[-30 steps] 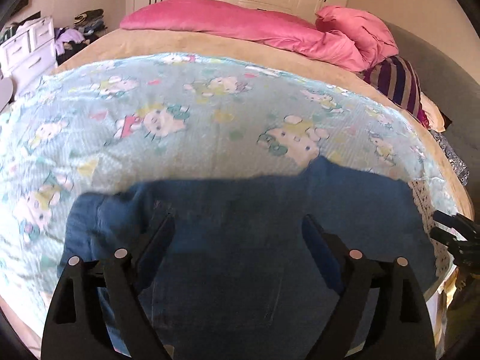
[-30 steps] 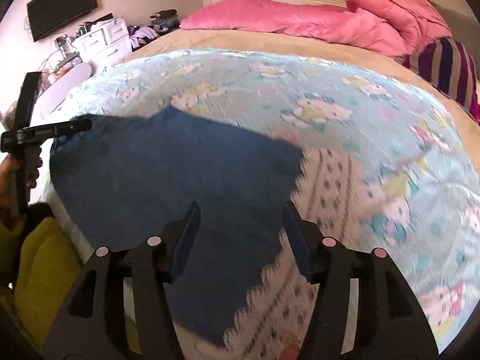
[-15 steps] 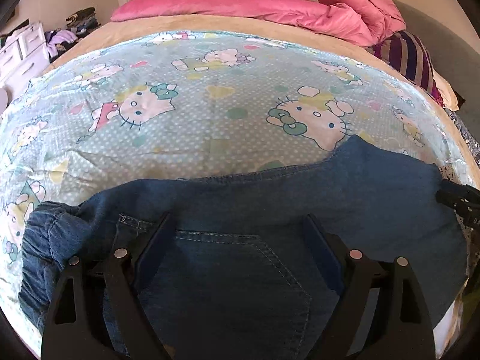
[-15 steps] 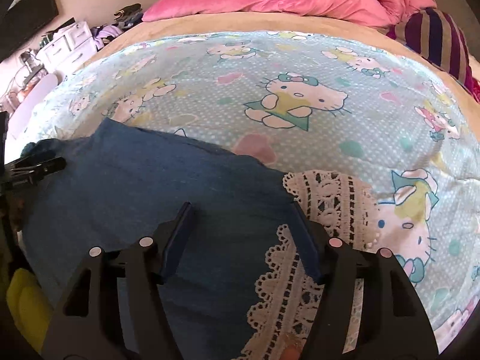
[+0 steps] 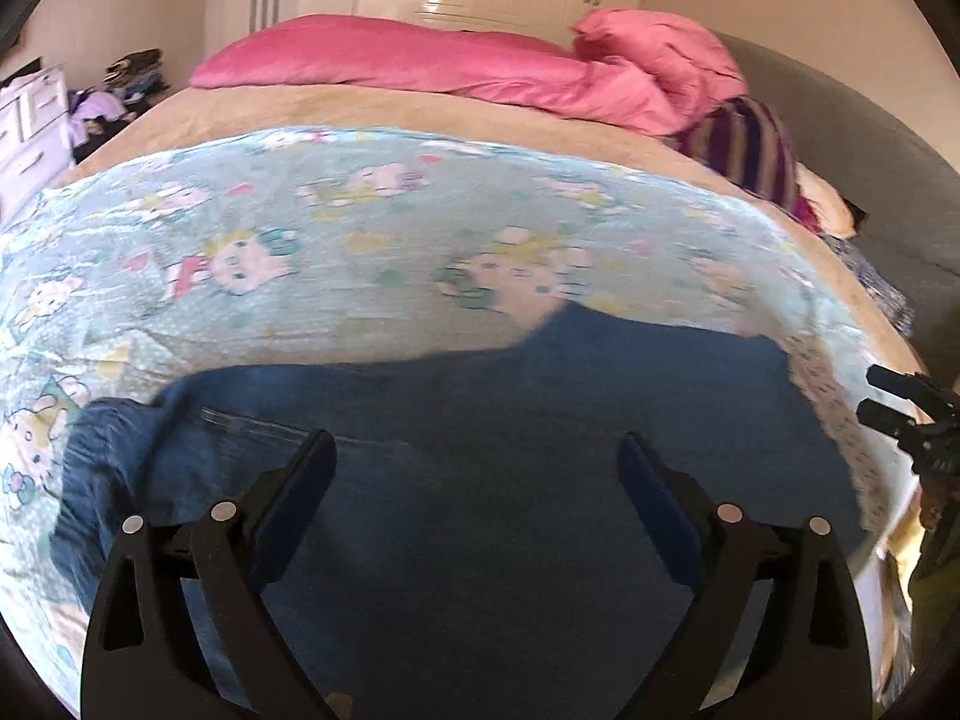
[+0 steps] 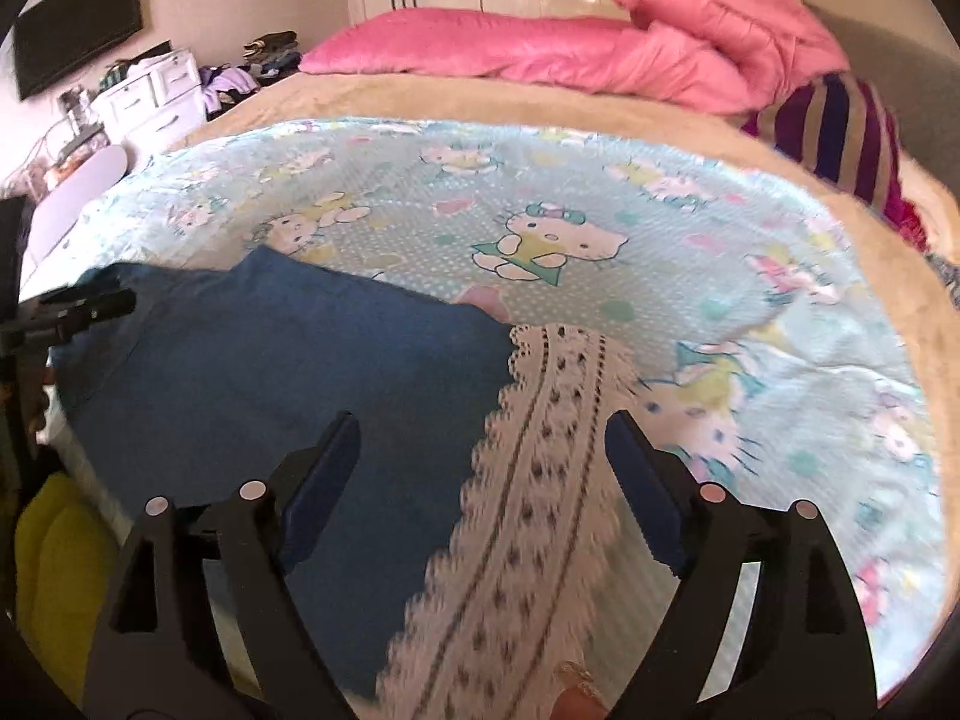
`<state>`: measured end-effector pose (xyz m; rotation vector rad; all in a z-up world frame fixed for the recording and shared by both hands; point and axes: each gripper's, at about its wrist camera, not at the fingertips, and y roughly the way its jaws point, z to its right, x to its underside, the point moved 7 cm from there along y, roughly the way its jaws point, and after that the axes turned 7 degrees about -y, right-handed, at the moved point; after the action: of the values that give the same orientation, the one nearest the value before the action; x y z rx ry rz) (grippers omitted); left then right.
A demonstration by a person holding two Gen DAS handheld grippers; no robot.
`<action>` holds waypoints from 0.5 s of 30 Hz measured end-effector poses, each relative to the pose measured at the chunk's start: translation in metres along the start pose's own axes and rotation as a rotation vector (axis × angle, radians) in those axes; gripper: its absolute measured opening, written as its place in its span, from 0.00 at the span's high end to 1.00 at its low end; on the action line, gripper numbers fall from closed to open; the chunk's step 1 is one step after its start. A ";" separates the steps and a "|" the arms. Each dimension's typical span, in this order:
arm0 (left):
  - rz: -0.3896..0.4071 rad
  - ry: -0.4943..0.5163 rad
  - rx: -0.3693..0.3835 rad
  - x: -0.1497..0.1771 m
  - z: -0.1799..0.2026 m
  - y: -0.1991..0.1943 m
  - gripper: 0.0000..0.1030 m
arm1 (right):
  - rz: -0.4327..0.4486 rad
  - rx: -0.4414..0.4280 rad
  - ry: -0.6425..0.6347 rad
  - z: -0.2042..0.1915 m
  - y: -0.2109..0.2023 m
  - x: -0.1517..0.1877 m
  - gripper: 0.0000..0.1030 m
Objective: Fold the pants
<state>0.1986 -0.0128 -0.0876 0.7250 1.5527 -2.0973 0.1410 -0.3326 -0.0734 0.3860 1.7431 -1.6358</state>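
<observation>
Blue denim pants [image 5: 492, 456] lie flat across the near edge of the bed, elastic waistband bunched at the left [image 5: 90, 468]. They also show in the right wrist view [image 6: 270, 372], with a white lace hem [image 6: 540, 480] at their right end. My left gripper [image 5: 474, 456] is open and empty, held above the middle of the pants. My right gripper [image 6: 480, 438] is open and empty, over the boundary between denim and lace. The right gripper's tip shows at the right edge of the left wrist view [image 5: 906, 414]; the left gripper's tip shows at the left of the right wrist view [image 6: 78, 312].
The pants rest on a pale blue cartoon-cat blanket [image 5: 360, 240] over a beige bedspread [image 6: 420, 102]. Pink pillows [image 5: 432, 69] and a striped cushion [image 6: 840, 132] lie at the head. White drawers [image 6: 150, 96] stand at the left. Something yellow [image 6: 54, 570] is below the bed edge.
Both cameras have pulled back and up from the pants; the views are more distant and blurred with motion. The right gripper's jaws stand slightly wider. The pants have not moved.
</observation>
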 end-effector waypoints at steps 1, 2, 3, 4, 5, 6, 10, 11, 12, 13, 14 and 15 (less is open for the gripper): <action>-0.012 0.011 0.017 0.004 0.010 -0.002 0.09 | 0.005 -0.005 -0.016 -0.007 -0.005 0.003 0.25; -0.025 0.021 0.029 0.008 0.017 -0.001 0.09 | 0.009 -0.014 -0.026 -0.012 -0.009 0.006 0.25; -0.048 0.043 0.047 0.015 0.028 0.000 0.09 | 0.006 -0.030 -0.037 -0.020 -0.011 0.010 0.25; -0.063 0.062 0.058 0.020 0.037 0.001 0.09 | 0.001 -0.044 -0.046 -0.026 -0.011 0.013 0.25; -0.082 0.095 0.073 0.027 0.047 0.004 0.09 | -0.008 -0.063 -0.051 -0.034 -0.010 0.018 0.25; -0.098 0.123 0.084 0.033 0.053 0.006 0.09 | -0.020 -0.081 -0.054 -0.041 -0.008 0.022 0.25; -0.159 0.207 0.047 0.051 0.065 0.017 0.09 | -0.088 -0.100 -0.060 -0.054 0.005 0.043 0.25; -0.180 0.210 0.032 0.054 0.064 0.021 0.09 | -0.112 -0.097 -0.045 -0.052 0.009 0.048 0.24; -0.200 0.206 0.024 0.058 0.063 0.024 0.09 | -0.146 -0.103 -0.019 -0.050 0.015 0.054 0.24; -0.227 0.203 0.008 0.062 0.060 0.029 0.04 | -0.165 -0.114 0.008 -0.047 0.019 0.058 0.24; -0.237 0.202 -0.001 0.063 0.058 0.032 0.04 | -0.163 -0.118 0.020 -0.047 0.020 0.059 0.24; -0.244 0.200 -0.011 0.066 0.055 0.037 0.04 | -0.159 -0.121 0.026 -0.047 0.020 0.059 0.23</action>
<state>0.1615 -0.0785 -0.1437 0.7975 1.8411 -2.2431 0.0988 -0.2994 -0.1299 0.2173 1.9237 -1.6300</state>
